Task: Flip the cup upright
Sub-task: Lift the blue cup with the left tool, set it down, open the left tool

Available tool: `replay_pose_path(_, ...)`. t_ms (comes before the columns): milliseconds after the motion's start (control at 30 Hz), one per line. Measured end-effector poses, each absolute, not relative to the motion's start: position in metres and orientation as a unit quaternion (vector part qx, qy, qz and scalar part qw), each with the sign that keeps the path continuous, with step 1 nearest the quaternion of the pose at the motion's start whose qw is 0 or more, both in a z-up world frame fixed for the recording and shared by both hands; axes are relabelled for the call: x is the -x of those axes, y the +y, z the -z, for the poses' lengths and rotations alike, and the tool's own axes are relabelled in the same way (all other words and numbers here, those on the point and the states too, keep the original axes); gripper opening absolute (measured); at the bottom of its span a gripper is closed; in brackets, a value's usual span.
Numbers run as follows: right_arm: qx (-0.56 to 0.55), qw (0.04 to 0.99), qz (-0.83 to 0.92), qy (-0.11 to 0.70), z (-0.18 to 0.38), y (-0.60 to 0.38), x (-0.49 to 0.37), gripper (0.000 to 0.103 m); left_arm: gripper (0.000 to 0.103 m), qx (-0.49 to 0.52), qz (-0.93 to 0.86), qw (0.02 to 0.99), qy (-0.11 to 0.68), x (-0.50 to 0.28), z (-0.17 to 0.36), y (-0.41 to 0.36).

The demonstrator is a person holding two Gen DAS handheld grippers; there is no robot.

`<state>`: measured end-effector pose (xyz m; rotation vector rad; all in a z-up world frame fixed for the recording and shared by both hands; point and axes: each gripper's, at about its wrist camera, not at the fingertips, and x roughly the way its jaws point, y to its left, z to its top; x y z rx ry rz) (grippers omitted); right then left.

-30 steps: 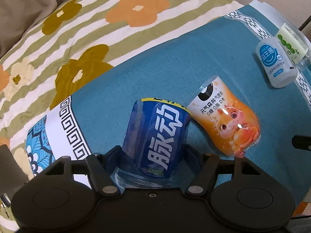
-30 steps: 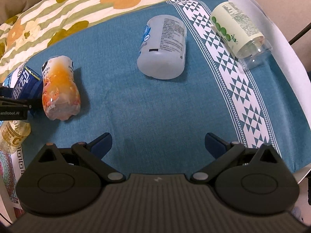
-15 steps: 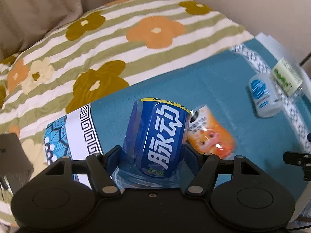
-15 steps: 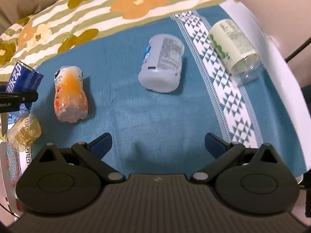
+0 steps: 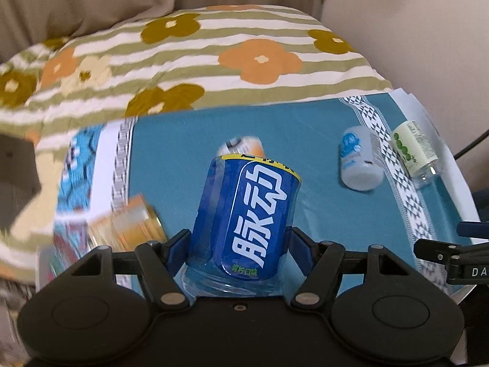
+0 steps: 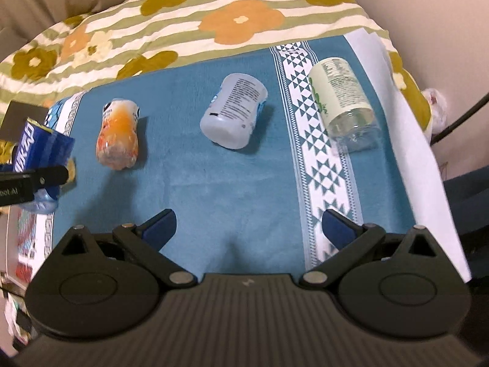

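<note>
My left gripper is shut on a blue-labelled clear cup and holds it lifted above the teal cloth, its yellow-rimmed end pointing away from me. The same cup shows at the far left of the right wrist view, clamped in the left gripper. My right gripper is open and empty above the cloth's near middle.
An orange cup, a white cup and a green-labelled clear cup lie on their sides on the cloth. A yellow-orange cup lies at the cloth's left end. A flowered striped blanket lies behind.
My left gripper has lifted the blue cup higher and pulled back, so more of the cloth and blanket shows. My right gripper has also risen and stays open.
</note>
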<state>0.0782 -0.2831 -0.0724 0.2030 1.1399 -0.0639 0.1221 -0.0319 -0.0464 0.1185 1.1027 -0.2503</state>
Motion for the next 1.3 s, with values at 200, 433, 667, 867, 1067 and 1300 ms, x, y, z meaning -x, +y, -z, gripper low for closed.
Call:
replay_pose_path(200, -0.067, 0.835, -0.002, 0.546, 0.083, -0.299, -0.064, 0.103, 0.073, -0.002, 0.086, 0.832, 0.548, -0.094, 0.072, -0.051)
replay_pose_path(433, -0.067, 0.817, -0.017, 0.573, 0.11, -0.31, -0.057, 0.103, 0.073, 0.028, 0.07, 0.813, 0.577, -0.087, 0.106, -0.076)
replay_pose_path(667, -0.07, 0.807, -0.02, 0.586, 0.123, -0.314, -0.056, 0.103, 0.073, 0.036, 0.053, 0.809, 0.584, -0.087, 0.123, -0.085)
replay_pose_path(867, -0.079, 0.802, -0.012, 0.592, 0.128, -0.317, -0.055, 0.103, 0.074, 0.039, 0.052, 0.807, 0.587, -0.088, 0.13, -0.089)
replay_pose_path(1067, -0.076, 0.801, -0.009, 0.594, 0.128, -0.315, -0.053, 0.103, 0.094, 0.03, 0.057, 0.814, 0.577, -0.088, 0.127, -0.092)
replay_pose_path(1300, -0.078, 0.801, -0.004, 0.593, 0.128, -0.314, -0.051, 0.103, 0.096, 0.01, 0.068, 0.819, 0.569, -0.086, 0.119, -0.093)
